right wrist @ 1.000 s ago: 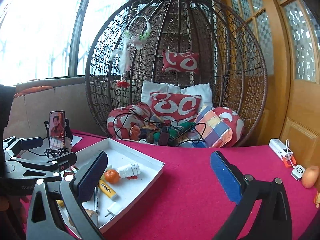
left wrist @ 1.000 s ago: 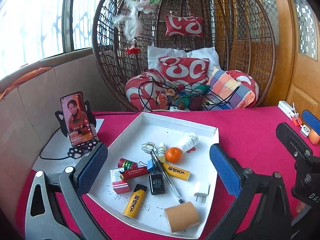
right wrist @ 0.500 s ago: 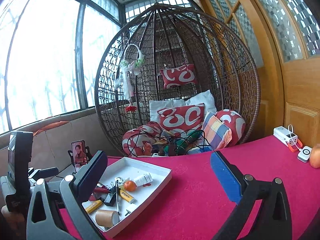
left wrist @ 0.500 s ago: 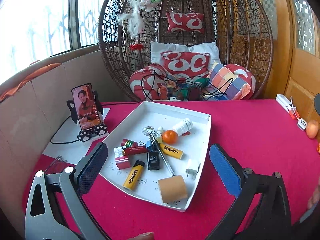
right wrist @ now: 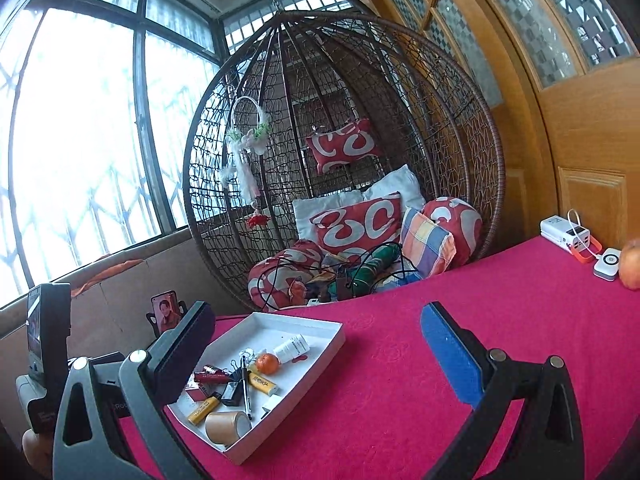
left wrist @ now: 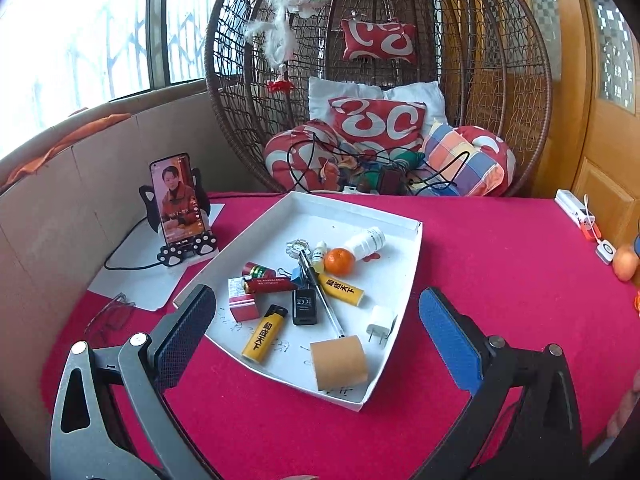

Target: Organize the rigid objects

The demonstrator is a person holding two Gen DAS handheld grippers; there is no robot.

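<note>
A white tray (left wrist: pixel 412 264) on the red tablecloth holds several small things: a brown tape roll (left wrist: pixel 338 362), two yellow lighters (left wrist: pixel 265 333), a black charger (left wrist: pixel 304 306), a pen (left wrist: pixel 322 296), a white plug (left wrist: pixel 379 323), an orange (left wrist: pixel 339 261), a white bottle (left wrist: pixel 366 243), a red lighter and batteries. My left gripper (left wrist: pixel 316 344) hangs open above the tray's near edge, holding nothing. In the right wrist view the tray (right wrist: pixel 320 356) lies low at the left, and my right gripper (right wrist: pixel 316 360) is open and raised, well above the cloth.
A phone on a stand (left wrist: pixel 178 208) sits left of the tray on white paper, glasses (left wrist: pixel 110 316) near it. A wicker hanging chair (left wrist: pixel 380 80) with cushions stands behind the table. A power bank (right wrist: pixel 566 236), small white device (right wrist: pixel 608 264) and a fruit (left wrist: pixel 625 264) lie at the right edge.
Both grippers have pulled back and risen from the tray; it looks smaller and farther. The right view has tilted up and rolled. Both stayed open.
</note>
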